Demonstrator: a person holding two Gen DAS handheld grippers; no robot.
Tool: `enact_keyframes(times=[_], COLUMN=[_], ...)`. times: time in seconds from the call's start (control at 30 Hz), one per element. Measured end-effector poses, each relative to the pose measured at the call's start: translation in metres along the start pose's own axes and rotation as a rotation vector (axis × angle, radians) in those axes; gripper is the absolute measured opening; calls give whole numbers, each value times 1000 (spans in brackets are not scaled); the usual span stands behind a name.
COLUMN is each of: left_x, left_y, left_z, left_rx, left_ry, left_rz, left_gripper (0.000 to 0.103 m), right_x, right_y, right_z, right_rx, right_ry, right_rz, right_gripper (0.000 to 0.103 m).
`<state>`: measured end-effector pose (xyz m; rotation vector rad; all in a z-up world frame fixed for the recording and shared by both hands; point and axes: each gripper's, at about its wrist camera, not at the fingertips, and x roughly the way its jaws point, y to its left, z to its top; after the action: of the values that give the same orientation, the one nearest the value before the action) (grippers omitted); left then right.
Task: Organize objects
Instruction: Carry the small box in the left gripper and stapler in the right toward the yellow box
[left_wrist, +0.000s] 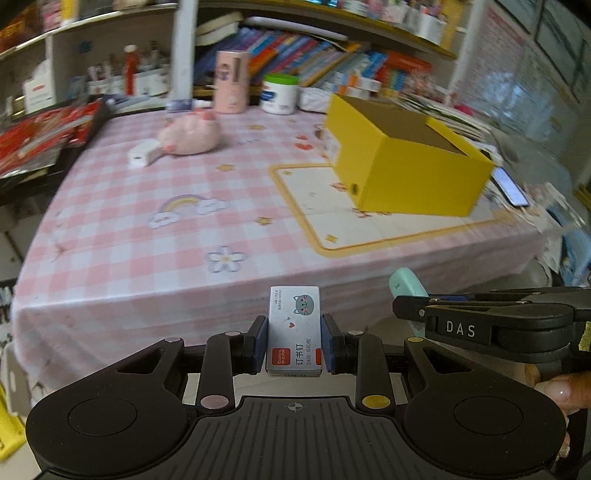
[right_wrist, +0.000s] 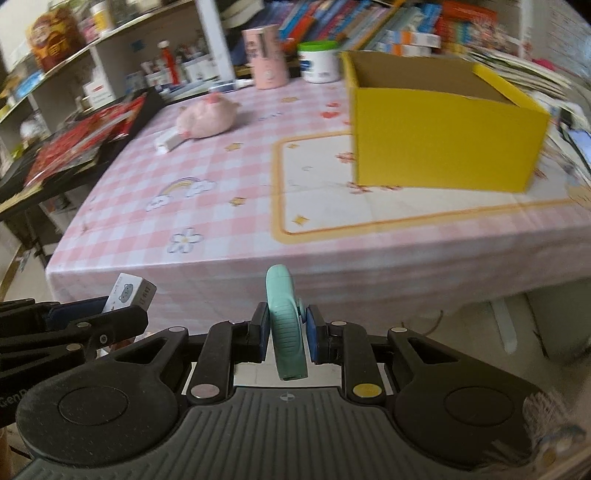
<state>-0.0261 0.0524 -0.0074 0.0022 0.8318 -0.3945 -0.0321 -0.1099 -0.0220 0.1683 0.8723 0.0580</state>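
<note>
1. Left gripper (left_wrist: 294, 341): jaws clamped on a small staple box (left_wrist: 294, 332), white with a grey cat face and a red label, held upright between the blue pads.
2. Right gripper (right_wrist: 286, 338): jaws clamped on a mint-green stapler (right_wrist: 285, 325), standing on edge, nose pointing toward the yellow box (right_wrist: 443, 144).
3. Both grippers sit off the near edge of the table (right_wrist: 229, 206), side by side, short of the yellow box.
4. Yellow box: open-topped, cardboard interior, standing on the cream panel of the pink checked tablecloth, right half of the table.
5. Left of the yellow box, well apart: pink plush toy (left_wrist: 190, 134) with a small white item (left_wrist: 142, 156) touching it.
6. Behind the yellow box, to its left: pink cylinder (left_wrist: 231, 81) and green-lidded white jar (left_wrist: 279, 93) against the bookshelf.
</note>
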Motion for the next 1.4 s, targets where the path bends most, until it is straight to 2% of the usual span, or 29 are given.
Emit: enact_keyframes(times=[0.5,0.83,1.0,1.17,1.4], left_x=[41,65,76,84,94], left_y=[-73,-106,-119,-130,-150], left_z=[25,51,68,94,137], left_rx=[163,218,234,241,258], left_ry=[41,32,5,-59,-169], left_rz=[-147,-179,-188,-196,-179], left_gripper=[28,28,28,28,28], right_x=[-24,-22,-17,-13,-19], right_y=[-79,-119,-135,-148,-163], right_z=[-9,11,29,53,102], right_rx=[181,221,215,193,119], right_ry=[-16,-30,-41,-67,-181], right_rz=[-147,-184,-189,-180,-167], right_gripper=[19,19,19,19,19])
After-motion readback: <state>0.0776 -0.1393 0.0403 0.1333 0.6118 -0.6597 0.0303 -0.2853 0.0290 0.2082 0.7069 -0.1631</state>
